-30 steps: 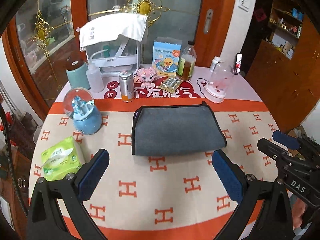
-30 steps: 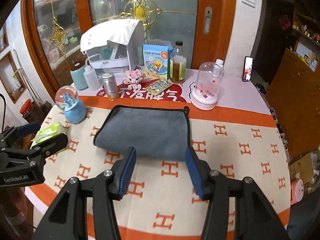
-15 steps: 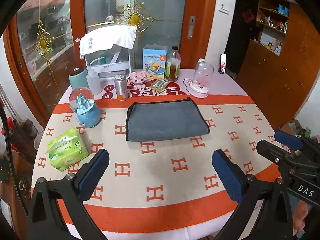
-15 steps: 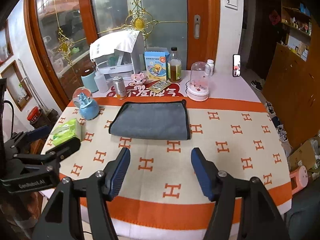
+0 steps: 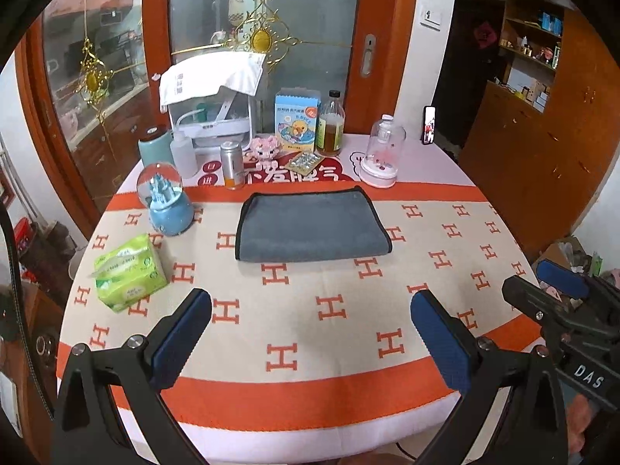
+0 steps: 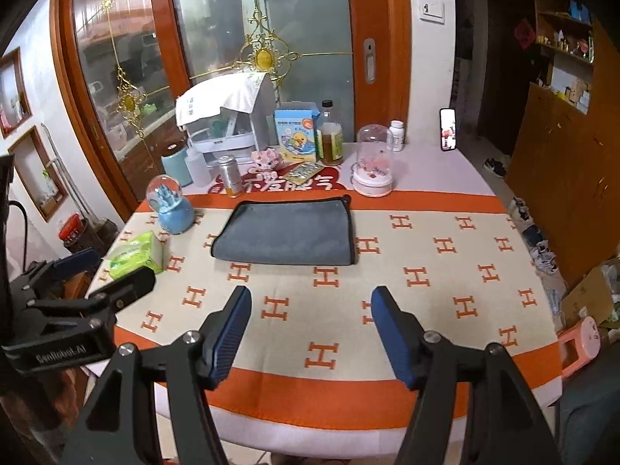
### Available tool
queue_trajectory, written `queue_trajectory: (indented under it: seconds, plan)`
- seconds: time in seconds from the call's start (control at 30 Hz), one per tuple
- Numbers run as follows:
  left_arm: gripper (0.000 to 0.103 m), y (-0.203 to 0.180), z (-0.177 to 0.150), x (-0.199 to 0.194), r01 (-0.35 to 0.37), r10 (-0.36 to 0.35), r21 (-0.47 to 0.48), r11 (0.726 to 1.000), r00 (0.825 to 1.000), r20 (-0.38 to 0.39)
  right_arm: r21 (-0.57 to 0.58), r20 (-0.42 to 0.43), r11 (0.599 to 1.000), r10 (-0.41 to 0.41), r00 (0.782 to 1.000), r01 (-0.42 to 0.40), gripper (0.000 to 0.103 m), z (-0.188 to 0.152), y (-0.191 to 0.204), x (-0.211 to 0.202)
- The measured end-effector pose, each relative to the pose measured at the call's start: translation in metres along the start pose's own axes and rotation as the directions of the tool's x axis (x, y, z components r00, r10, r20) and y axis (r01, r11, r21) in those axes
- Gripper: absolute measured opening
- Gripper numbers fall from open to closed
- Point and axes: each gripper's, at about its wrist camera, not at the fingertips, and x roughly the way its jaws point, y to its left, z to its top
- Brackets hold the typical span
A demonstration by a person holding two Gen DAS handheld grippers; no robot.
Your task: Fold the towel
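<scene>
**Left wrist view: both claws spread and empty, towel folded ahead**

Left wrist camera shows the left gripper (image 5: 311,319) with its blue pads wide apart, nothing between them, hovering over the near part of the table (image 5: 310,399). Straight ahead, well apart from the fingertips, lies the grey towel (image 5: 310,228), folded into a flat rectangle with dark piping along its edges. Ahead and to the left sits a green tissue pack (image 5: 130,273), and beyond it a blue snow globe (image 5: 166,201). Off to the right the right gripper (image 5: 554,285) pokes in from the frame's edge.

From the right wrist camera, the right gripper (image 6: 311,310) also stands spread, holding nothing, above the cloth's H pattern. The towel (image 6: 286,232) lies ahead and slightly left, apart from the pads. Farther back stand a glass dome (image 6: 374,164), a brown bottle (image 6: 329,135) and a duck-printed box (image 6: 296,135)
</scene>
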Motion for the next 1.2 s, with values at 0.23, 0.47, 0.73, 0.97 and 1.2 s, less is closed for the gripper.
queue_trajectory:
  seconds: [0.23,0.47,0.73,0.97,1.2]
  plan:
    - [0.102,-0.011,-0.017,0.007,0.007,-0.007,-0.009,1.0,0.999,-0.042,-0.03,-0.018,0.999,0.013,1.0,-0.014,0.065,-0.012,-0.004,0.007]
    - [0.102,-0.016,-0.018,0.004,0.004,-0.004,-0.016,1.0,1.0,-0.031,-0.007,-0.061,0.997,0.074,0.995,-0.075,0.065,-0.016,-0.008,0.016]
    - [0.102,-0.014,-0.021,0.003,-0.003,0.002,-0.019,1.0,0.999,-0.043,-0.015,-0.06,0.997,0.078,0.995,-0.079,0.064,-0.02,-0.004,0.018]
    - [0.102,-0.014,-0.022,0.004,-0.006,0.005,-0.016,1.0,0.999,-0.042,-0.017,-0.059,0.997,0.077,0.995,-0.079,0.065,-0.019,-0.006,0.017]
    - [0.102,-0.012,-0.024,0.003,-0.011,0.01,-0.017,1.0,0.999,-0.047,-0.017,-0.048,0.997,0.072,0.996,-0.073,0.064,-0.019,-0.004,0.015]
